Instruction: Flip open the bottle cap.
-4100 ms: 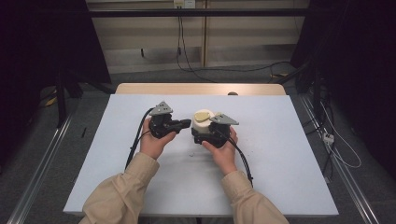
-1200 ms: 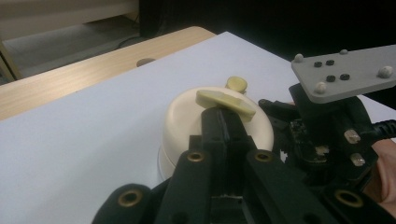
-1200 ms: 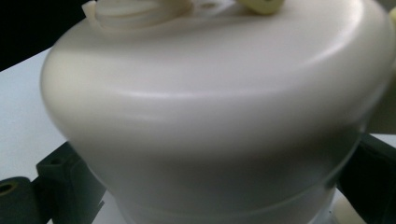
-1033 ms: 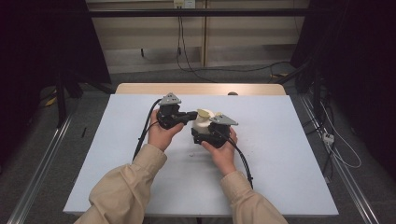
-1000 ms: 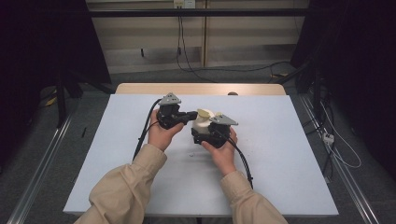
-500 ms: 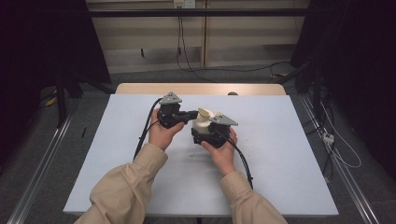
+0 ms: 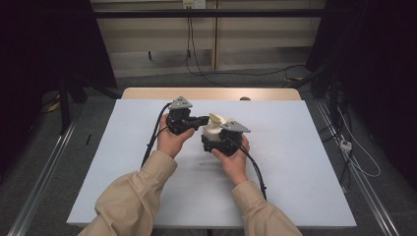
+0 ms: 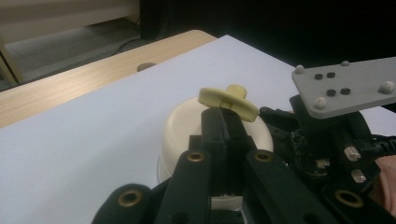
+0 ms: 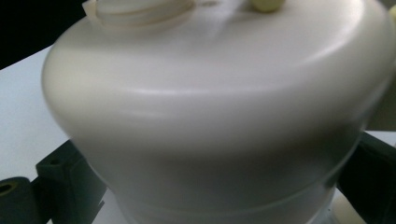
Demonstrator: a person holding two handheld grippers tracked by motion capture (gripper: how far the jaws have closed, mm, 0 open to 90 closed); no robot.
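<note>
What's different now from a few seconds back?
The left gripper moved up and in toward the cream container, and its fingers are now shut on the yellowish flap on top. The right gripper kept its hold on the container, in the same spot on the table.

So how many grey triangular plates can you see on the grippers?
2: one on the left gripper, plate; one on the right gripper, plate.

One cream container (image 7: pixel 212 130), one yellow cap (image 8: pixel 228 100) on it, two grippers: left gripper (image 7: pixel 200 119), right gripper (image 7: pixel 219 142). One white table (image 7: pixel 295 162), two hands, two sleeves.
</note>
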